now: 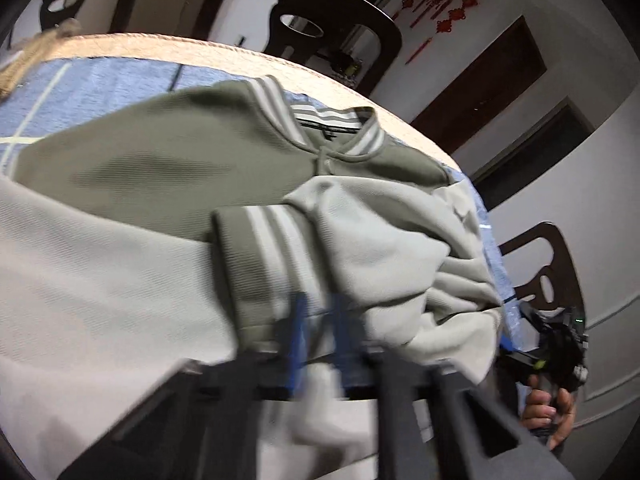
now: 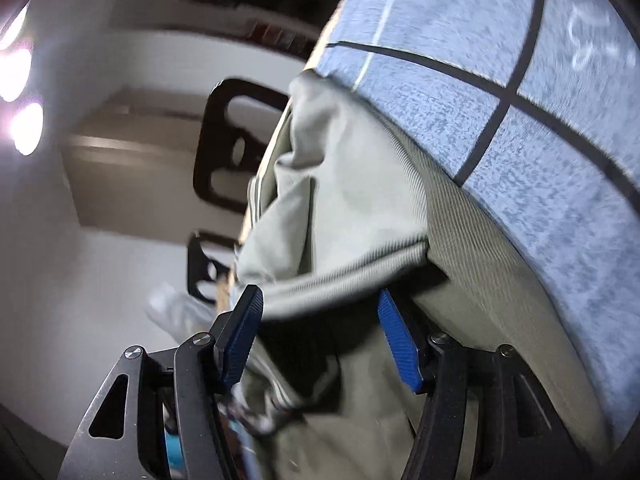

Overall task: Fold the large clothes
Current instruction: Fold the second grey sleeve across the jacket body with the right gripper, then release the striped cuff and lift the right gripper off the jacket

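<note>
Left gripper [image 1: 320, 320] closed narrow on the striped cuff [image 1: 264, 264] of the jacket [image 1: 160, 160], sleeve lifted over the body. Right gripper [image 2: 320, 328] wide, hem edge [image 2: 344, 272] between the pads but not pinched. Jacket spread on the blue tablecloth [image 2: 520, 100], collar [image 1: 320, 116] far ahead, long axis away from both. Left nearer the fold line, probably.

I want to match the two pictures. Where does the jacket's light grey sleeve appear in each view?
Left wrist view: the light grey sleeve lies bunched right of centre, above the left gripper.
Right wrist view: the sleeve hangs at centre, its ribbed edge above the open right gripper.
Shared landmark: the blue checked tablecloth under the jacket.
</note>
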### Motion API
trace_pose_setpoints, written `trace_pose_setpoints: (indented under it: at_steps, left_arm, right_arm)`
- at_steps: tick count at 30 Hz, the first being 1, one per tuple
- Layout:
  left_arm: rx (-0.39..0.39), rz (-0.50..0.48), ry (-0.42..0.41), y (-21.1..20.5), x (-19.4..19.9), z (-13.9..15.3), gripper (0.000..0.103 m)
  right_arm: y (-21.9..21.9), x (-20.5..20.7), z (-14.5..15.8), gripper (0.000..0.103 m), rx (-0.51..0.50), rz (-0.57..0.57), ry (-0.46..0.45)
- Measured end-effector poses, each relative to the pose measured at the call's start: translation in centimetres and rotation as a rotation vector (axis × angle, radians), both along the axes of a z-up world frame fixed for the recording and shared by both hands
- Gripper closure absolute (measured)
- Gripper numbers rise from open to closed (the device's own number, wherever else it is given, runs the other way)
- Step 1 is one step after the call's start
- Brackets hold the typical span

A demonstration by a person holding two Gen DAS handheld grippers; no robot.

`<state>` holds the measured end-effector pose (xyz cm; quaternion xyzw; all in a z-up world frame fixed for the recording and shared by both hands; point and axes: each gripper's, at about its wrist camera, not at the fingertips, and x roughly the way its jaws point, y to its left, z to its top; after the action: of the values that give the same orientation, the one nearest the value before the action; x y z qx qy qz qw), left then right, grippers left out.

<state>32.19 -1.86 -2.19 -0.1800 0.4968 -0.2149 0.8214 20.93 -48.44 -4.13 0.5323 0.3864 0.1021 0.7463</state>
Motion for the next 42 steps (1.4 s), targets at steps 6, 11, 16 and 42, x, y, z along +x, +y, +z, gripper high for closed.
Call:
trace_pose_setpoints:
  at_steps: [6,11,16,42]
  left_arm:
    - [-0.142,-0.029,-0.195,0.3,-1.1,8.6,0.103]
    - [-0.134,-0.013,-0.284,1.9,-1.7,12.6,0.103]
    - [0.035,0.054,-0.104,3.2,-1.4,5.0,0.057]
    - [-0.171,0.065,-0.143,1.8,-2.4,7.6,0.096]
  right_arm:
    - [0.5,1.8,3.0,0.096,-0.072,0.035,-0.071]
    - [-0.9,1.6,4.8,0.096,-0.086,0.008,-0.096]
    - [-1.6,1.1,2.4,0.096,-0.083,0.017,-0.052]
    - [-0.2,1.1,5.5,0.1,-0.111,0.08,-0.128]
